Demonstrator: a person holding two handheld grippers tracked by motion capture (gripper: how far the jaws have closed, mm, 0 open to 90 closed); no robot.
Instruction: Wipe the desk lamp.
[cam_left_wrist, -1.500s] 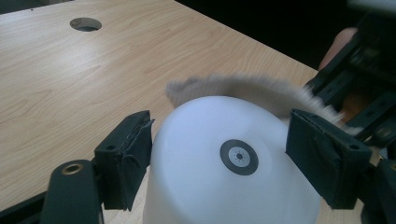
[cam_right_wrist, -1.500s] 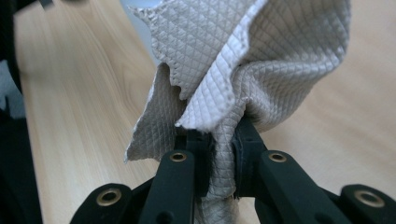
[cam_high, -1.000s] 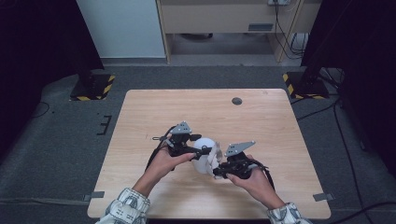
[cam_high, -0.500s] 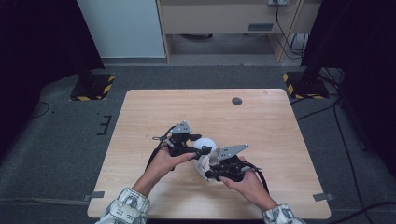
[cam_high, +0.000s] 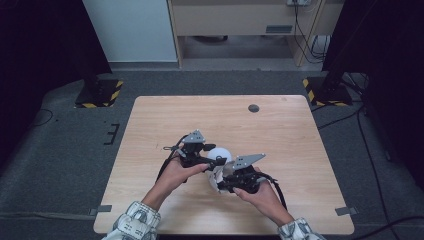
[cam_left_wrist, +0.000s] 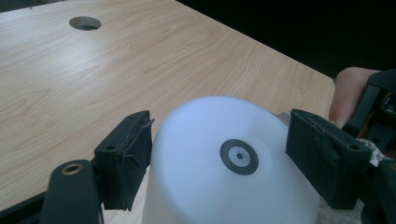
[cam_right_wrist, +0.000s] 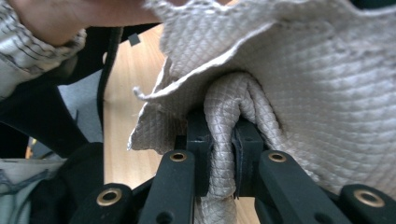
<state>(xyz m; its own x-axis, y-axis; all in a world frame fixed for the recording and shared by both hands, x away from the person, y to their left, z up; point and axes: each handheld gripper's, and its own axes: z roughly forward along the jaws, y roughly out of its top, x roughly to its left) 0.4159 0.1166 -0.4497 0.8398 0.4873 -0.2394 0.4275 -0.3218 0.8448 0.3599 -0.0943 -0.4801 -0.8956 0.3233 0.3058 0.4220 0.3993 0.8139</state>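
Near the table's (cam_high: 280, 125) front edge, held between both hands: a white cup (cam_left_wrist: 229, 163), upside down, base with a round dark mark facing the left gripper's camera. Left gripper (cam_left_wrist: 219, 158) closed onto the cup's sides, one pad on each flank. Right gripper (cam_right_wrist: 223, 140) pinched narrow on a fold of quilted grey cloth (cam_right_wrist: 299, 79), just beside the cup on the person's right, apparently pressed to it. Cup's rim and inside hidden; actual contact between cloth and cup hard to confirm.
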